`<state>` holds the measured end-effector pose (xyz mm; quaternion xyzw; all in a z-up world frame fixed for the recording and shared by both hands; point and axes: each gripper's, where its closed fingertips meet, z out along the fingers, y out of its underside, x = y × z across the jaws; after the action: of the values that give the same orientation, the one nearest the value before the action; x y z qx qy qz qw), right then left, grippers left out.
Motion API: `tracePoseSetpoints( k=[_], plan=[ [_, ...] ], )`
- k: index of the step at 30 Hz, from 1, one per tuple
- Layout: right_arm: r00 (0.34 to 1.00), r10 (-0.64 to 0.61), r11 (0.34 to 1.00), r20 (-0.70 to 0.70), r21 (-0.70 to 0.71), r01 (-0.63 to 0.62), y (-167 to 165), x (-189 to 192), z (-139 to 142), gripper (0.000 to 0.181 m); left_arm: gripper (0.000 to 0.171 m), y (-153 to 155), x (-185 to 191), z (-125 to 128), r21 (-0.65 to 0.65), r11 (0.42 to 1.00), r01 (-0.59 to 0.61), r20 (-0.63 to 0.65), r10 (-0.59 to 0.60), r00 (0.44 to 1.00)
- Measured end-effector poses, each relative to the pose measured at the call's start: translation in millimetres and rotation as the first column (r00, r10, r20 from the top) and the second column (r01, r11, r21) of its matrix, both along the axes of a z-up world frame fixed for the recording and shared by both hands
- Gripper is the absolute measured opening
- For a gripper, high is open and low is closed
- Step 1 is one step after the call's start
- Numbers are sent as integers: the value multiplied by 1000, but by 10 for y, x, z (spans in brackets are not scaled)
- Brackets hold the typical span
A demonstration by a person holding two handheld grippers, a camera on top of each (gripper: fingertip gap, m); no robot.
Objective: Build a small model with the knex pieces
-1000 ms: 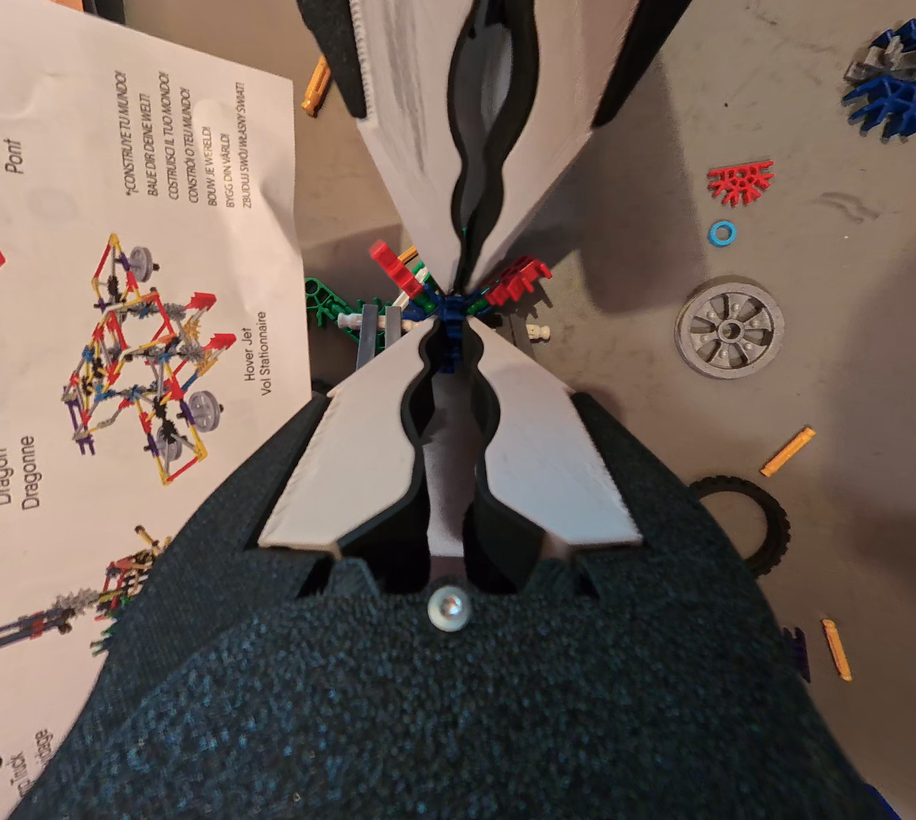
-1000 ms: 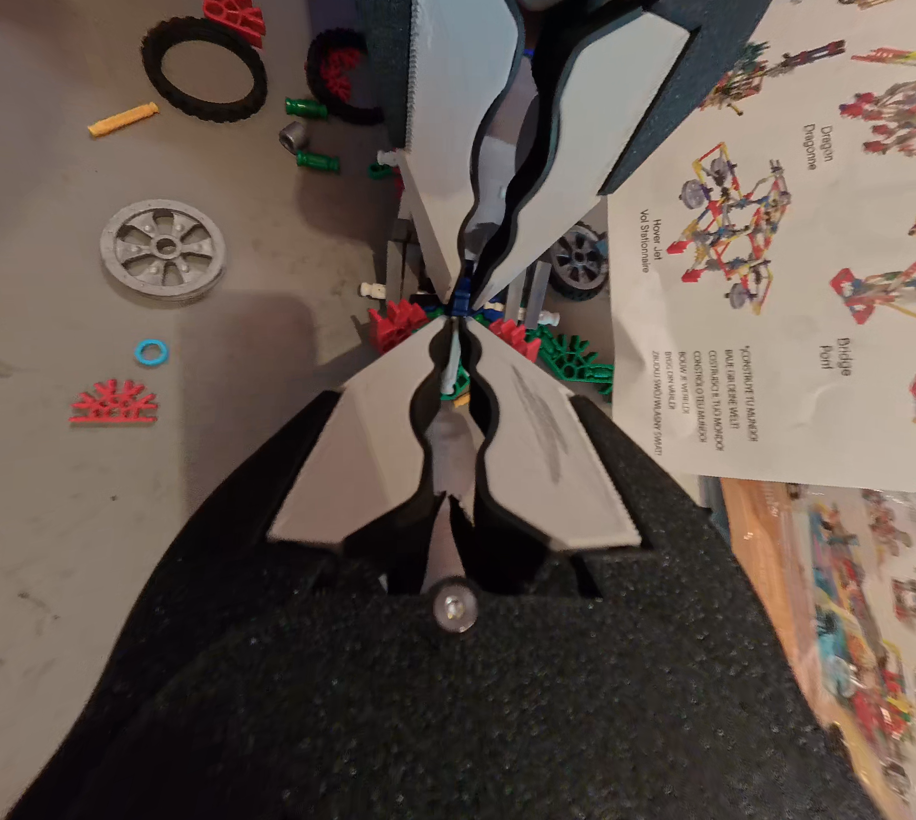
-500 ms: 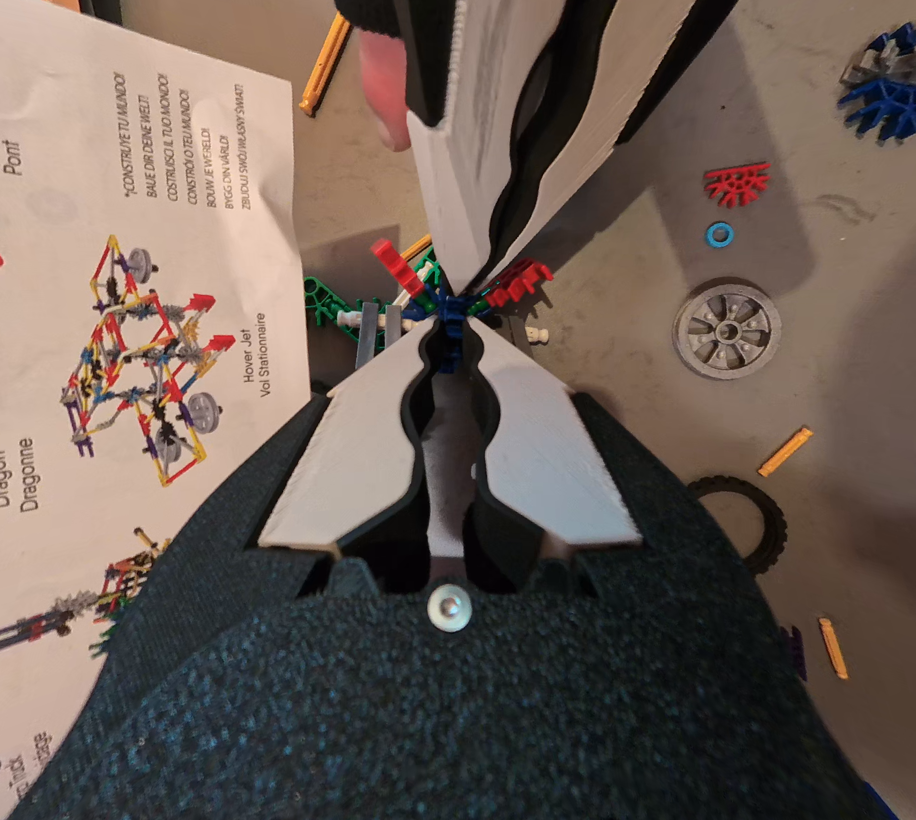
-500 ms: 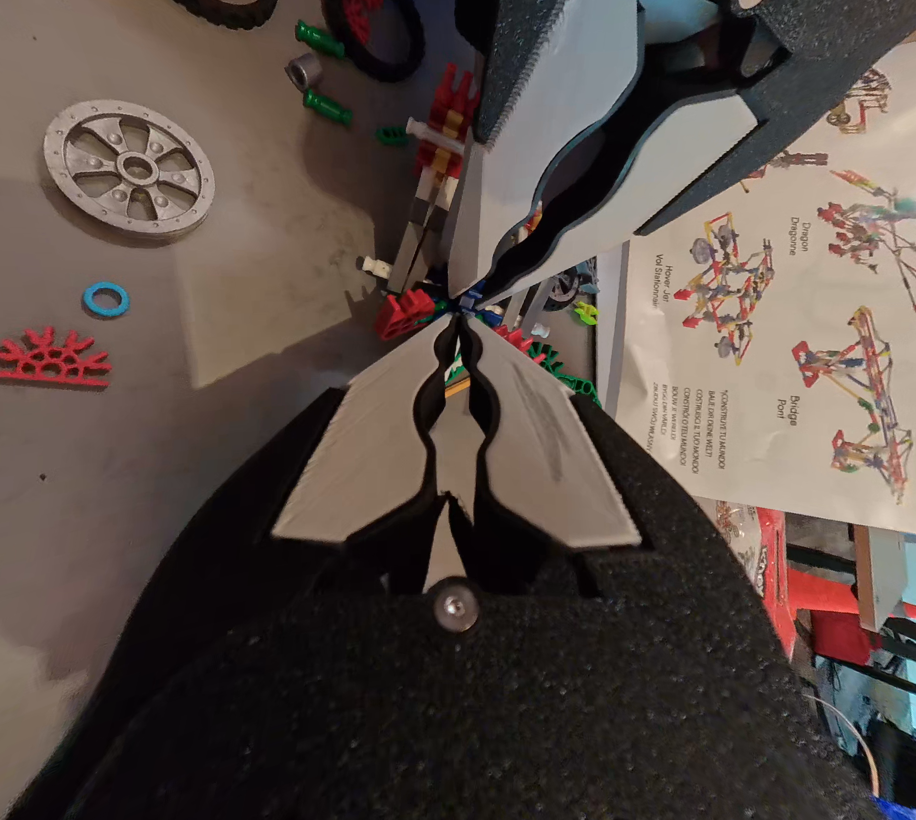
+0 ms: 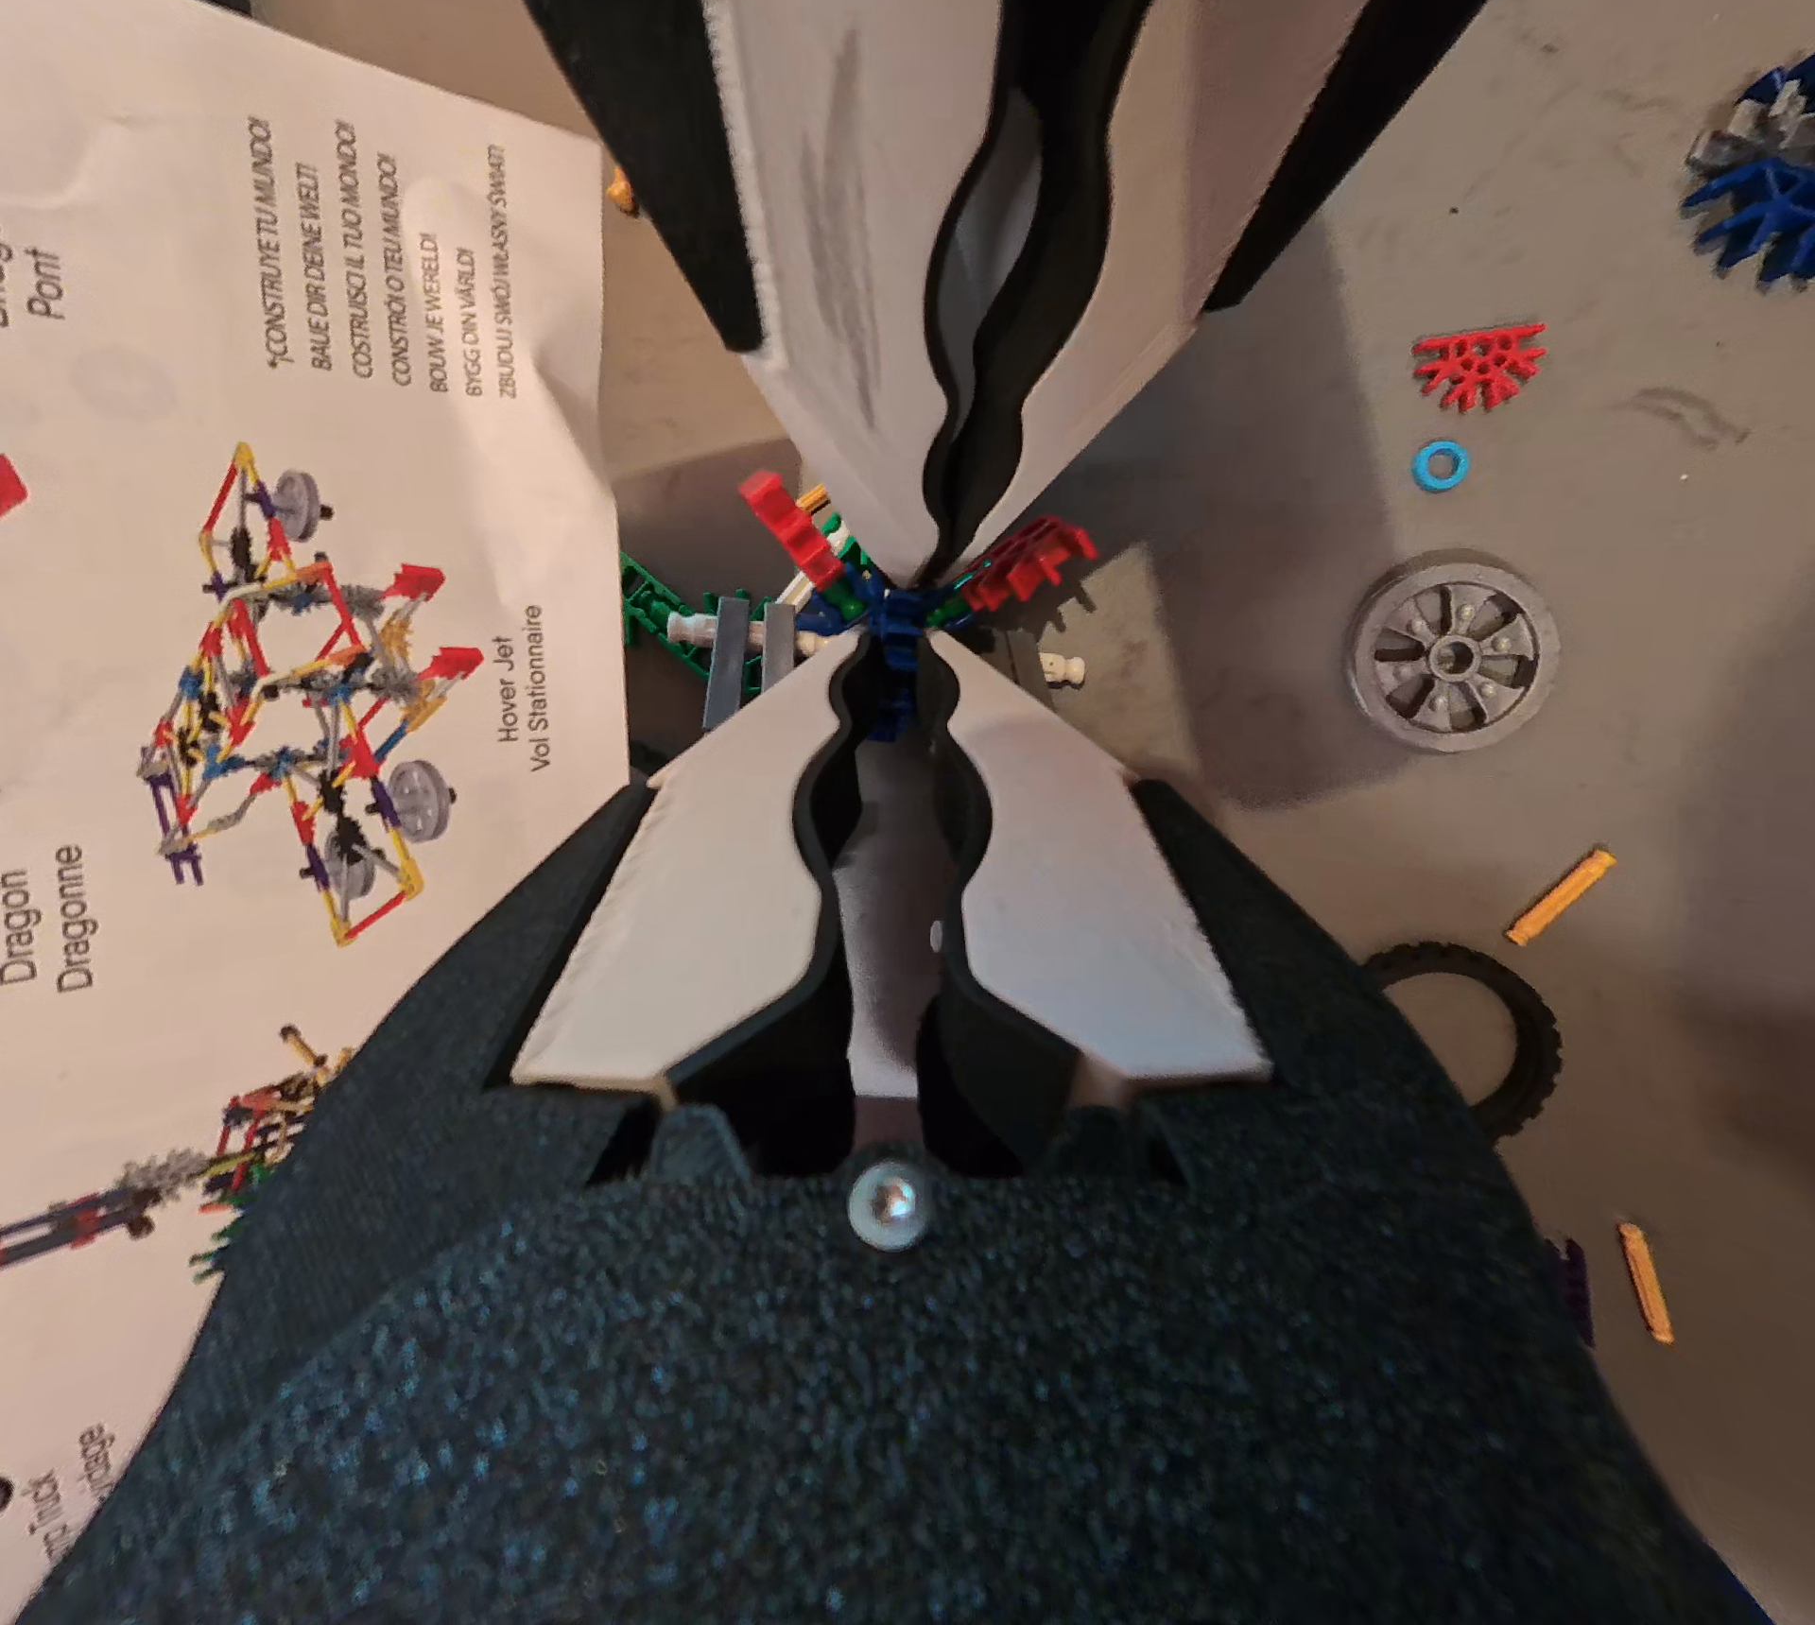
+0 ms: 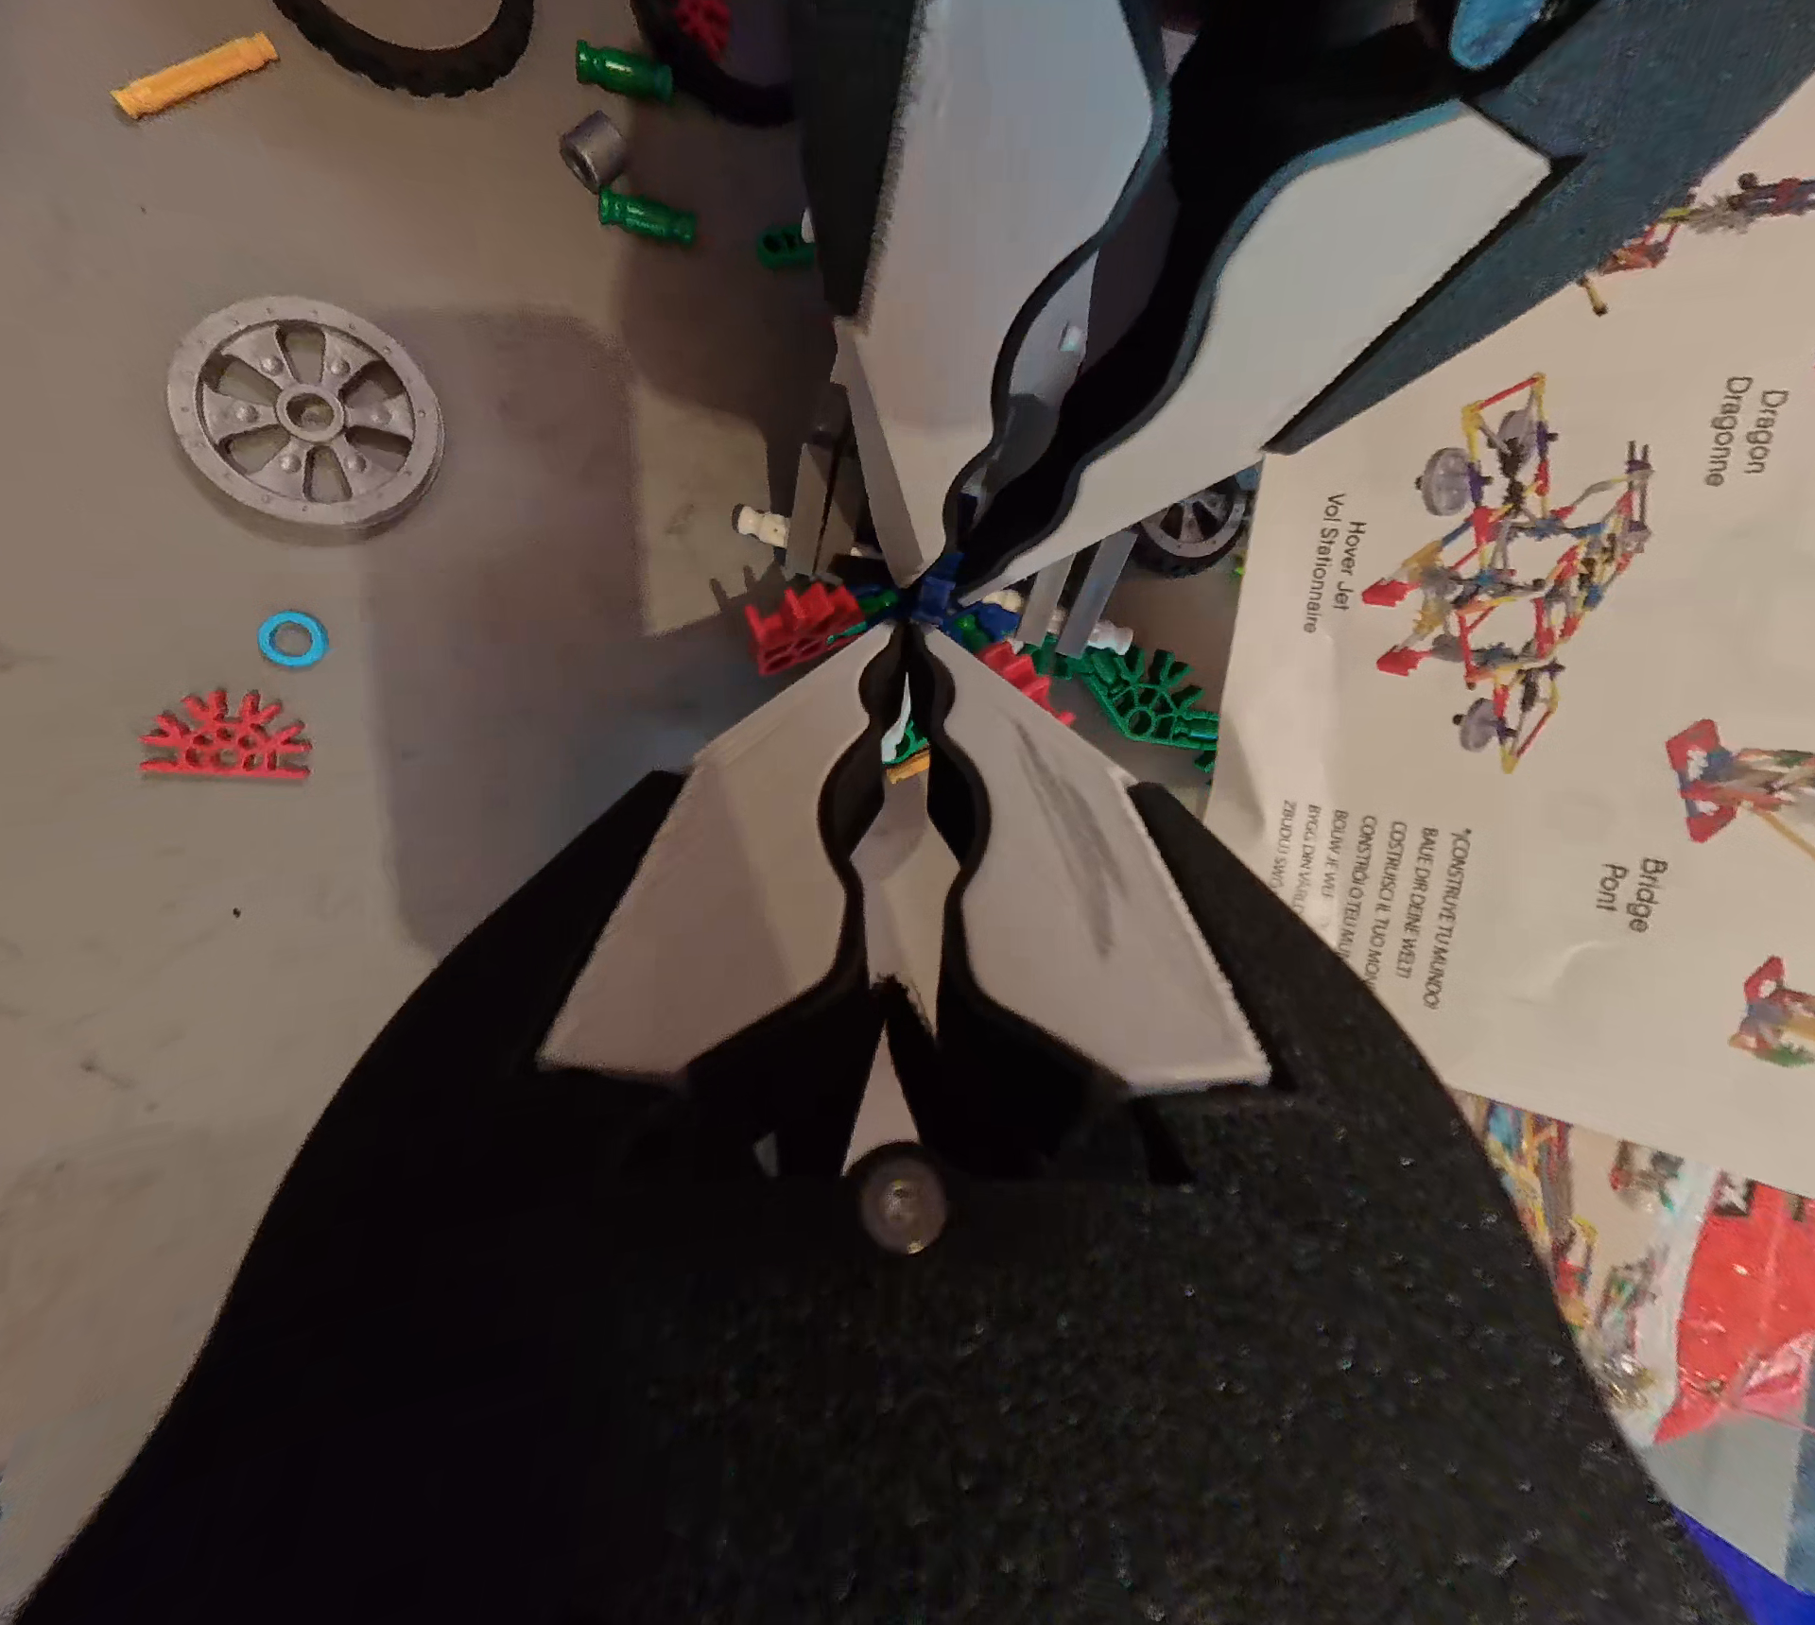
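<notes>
**Both grippers pinched on one toy assembly**

In your left wrist view, the printed instruction sheet (image 5: 295, 497) lies far left on the grey worktop (image 5: 1621, 1087). At centre, your left gripper (image 5: 896, 655) has its jaws closed on the blue connector (image 5: 892, 630) of the small rod-and-connector assembly (image 5: 805, 596). Your right gripper (image 5: 928, 571) comes in from above, tip to tip with the left, its jaws pinched on the same cluster. Right of them lie a grey wheel hub (image 5: 1452, 653), a blue ring (image 5: 1440, 465), a red connector (image 5: 1478, 365), an orange rod (image 5: 1560, 896) and a black tyre (image 5: 1503, 1047).

In your right wrist view the hub (image 6: 304, 417) sits left and the sheet (image 6: 1571, 694) right.
</notes>
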<state>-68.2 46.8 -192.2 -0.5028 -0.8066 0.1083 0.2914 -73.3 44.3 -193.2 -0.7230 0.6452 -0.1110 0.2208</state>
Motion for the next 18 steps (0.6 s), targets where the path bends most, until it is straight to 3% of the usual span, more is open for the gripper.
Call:
tracePoseSetpoints(
  k=[6,18],
  plan=[
    [998,2,1000,64,27,-3,3,-5,-6,0,6,4,-7,3,-7,1000,-10,7,10,1000],
    [997,74,985,7,159,-74,-1,-6,-14,0,6,4,-6,5,1,1000,-3,8,3,1000]
  ],
)
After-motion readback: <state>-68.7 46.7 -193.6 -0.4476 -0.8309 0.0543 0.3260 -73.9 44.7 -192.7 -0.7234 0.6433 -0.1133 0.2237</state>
